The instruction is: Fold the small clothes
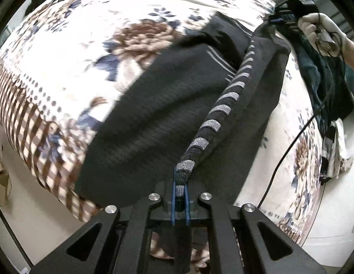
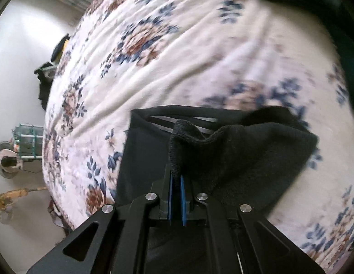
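A dark knitted garment (image 1: 154,105) with a grey-striped ribbed edge (image 1: 224,107) hangs stretched above the floral bed cover (image 1: 74,52). My left gripper (image 1: 181,182) is shut on the grey end of that striped edge. My right gripper (image 1: 279,17) shows at the far upper right of the left wrist view, held by a gloved hand (image 1: 318,32), gripping the garment's other end. In the right wrist view my right gripper (image 2: 176,178) is shut on the garment's dark stitched hem (image 2: 174,146), and the garment (image 2: 234,155) droops over the bed cover (image 2: 177,57).
Another dark teal garment (image 1: 323,84) and a pale cloth (image 1: 341,150) lie at the bed's right side. A black cable (image 1: 288,146) trails across the bed. Beside the bed on the floor stand a fan (image 2: 7,159) and a small rack (image 2: 28,141).
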Demonstrator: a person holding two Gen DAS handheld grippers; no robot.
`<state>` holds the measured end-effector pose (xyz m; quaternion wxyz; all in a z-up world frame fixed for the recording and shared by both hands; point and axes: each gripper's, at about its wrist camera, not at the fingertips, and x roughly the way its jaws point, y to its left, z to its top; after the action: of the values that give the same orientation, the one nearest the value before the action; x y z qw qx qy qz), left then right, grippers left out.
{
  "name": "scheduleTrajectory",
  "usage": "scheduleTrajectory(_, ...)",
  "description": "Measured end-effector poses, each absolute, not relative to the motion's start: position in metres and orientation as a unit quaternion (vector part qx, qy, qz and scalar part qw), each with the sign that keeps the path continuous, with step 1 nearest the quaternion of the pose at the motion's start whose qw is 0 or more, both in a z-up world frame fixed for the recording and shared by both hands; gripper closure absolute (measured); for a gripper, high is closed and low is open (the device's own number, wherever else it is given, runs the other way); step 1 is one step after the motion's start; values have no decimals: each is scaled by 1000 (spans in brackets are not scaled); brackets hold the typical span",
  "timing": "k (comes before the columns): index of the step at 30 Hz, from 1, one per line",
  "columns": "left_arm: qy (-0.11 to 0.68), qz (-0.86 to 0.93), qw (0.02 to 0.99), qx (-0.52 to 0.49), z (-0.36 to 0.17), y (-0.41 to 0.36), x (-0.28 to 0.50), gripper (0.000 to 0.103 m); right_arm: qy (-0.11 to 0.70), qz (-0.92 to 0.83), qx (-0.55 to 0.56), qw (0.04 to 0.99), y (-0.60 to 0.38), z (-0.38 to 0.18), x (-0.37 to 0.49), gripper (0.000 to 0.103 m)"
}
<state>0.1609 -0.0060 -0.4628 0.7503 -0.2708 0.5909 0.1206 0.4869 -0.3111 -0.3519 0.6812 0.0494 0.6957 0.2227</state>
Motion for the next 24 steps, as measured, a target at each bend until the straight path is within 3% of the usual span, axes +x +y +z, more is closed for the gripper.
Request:
scheduleTrajectory(11, 611, 130, 713, -319, -516, 71, 147, 99, 706, 207, -43, 676, -141, -400, 491, 98)
scheduleTrajectory(14, 616, 124, 681, -376, -534, 87, 138, 93, 734, 174, -65, 654, -124, -428, 492, 97)
scheduleTrajectory(15, 615, 128, 666, -402, -539, 97, 130, 82, 734, 168, -58, 655, -123, -430, 492, 96)
scheduleTrajectory(16, 613, 136, 655, -420, -541, 107, 123, 69, 736, 166, -40, 655, -125, -429, 491, 92)
scheduleTrajectory(18, 596, 149, 646, -454, -540, 129, 104, 57, 739, 181, -2, 649, -133, -421, 481, 67)
scheduleTrajectory(19, 588, 155, 646, -461, -537, 138, 96, 56, 736, 188, 3, 651, -137, -414, 473, 45)
scheduleTrajectory(20, 586, 158, 648, -460, -535, 145, 90, 56, 730, 196, 6, 654, -143, -405, 462, 36)
scheduleTrajectory(24, 614, 128, 662, -411, -529, 145, 103, 55, 723, 220, 4, 654, -180, -378, 392, 36)
